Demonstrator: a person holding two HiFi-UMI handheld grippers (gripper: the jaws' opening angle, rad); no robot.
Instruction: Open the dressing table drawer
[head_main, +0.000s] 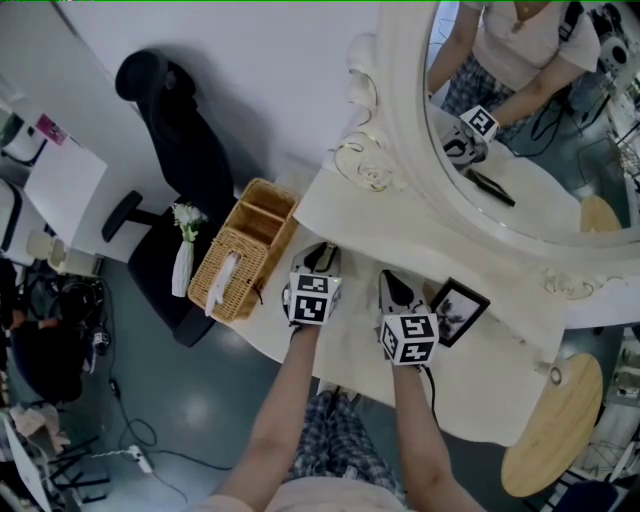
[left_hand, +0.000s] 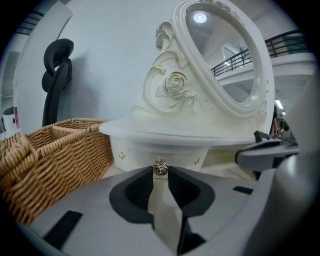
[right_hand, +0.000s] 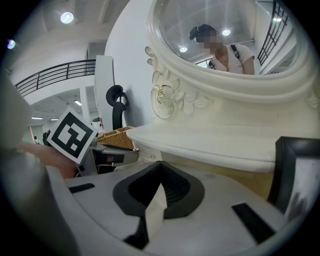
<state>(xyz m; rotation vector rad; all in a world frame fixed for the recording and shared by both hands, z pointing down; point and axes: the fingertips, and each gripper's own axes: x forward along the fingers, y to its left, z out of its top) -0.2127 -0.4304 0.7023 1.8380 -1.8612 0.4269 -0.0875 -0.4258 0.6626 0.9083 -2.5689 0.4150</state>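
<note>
The left tongs (left_hand: 160, 174) were pinched narrow on the small round brass knob (left_hand: 160, 168), dead ahead at lower centre on the cream curved drawer front (left_hand: 144, 150), while the right tongs (right_hand: 159, 169) sat closed and empty just to their right!

A workroom or lab hall with a bedroom corner staged inside it, rather than a real home. The homely part: a white carved dressing table (head_main: 480, 375) under the left tongs (head_main: 320, 250) and right tongs (head_main: 392, 280), its oval mirror (head_main: 520, 130) rising beyond them, a wicker basket (head_main: 245, 250) and a vase of flowers (head_main: 183, 262) left of the left tongs, and a picture frame (head_main: 458, 310) just right of the right tongs. The work part: a black office chair (head_main: 175, 150) far left of the tongs, loose cables (head_main: 120, 430) on the floor, and high above, a mezzanine railing (right_hand: 60, 70) and ceiling spotlights (right_hand: 67, 18).
</note>
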